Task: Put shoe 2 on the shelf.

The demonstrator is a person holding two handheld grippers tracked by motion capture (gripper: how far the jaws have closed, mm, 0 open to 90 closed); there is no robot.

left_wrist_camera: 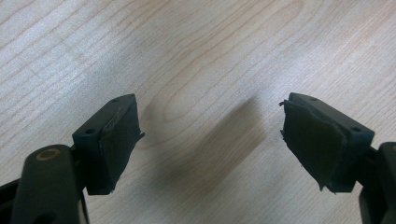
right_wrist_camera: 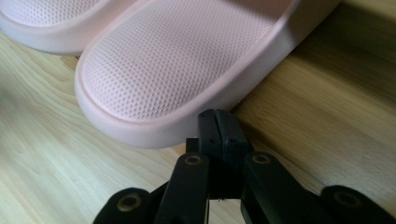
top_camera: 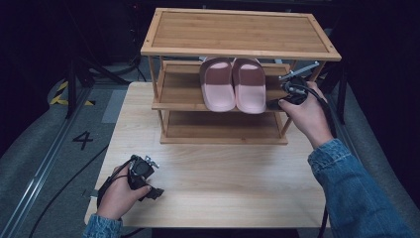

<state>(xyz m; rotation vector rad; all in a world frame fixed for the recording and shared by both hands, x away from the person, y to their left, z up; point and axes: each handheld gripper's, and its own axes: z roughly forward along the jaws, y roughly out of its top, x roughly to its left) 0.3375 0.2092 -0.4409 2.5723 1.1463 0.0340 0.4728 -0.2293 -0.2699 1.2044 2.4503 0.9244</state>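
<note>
Right gripper (right_wrist_camera: 218, 122) fingers closed, empty; left gripper (left_wrist_camera: 210, 140) fingers open; top shelf (top_camera: 241, 32) hides slippers' (top_camera: 233, 84) toes.

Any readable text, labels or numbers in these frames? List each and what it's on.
"4" – a black numeral on the grey floor left of the table, seen in the high view.
Yellow-and-black hazard stripes on the floor farther back: a marking, no wording.
No readable print on the pink slippers, the wooden rack or either gripper.
</note>
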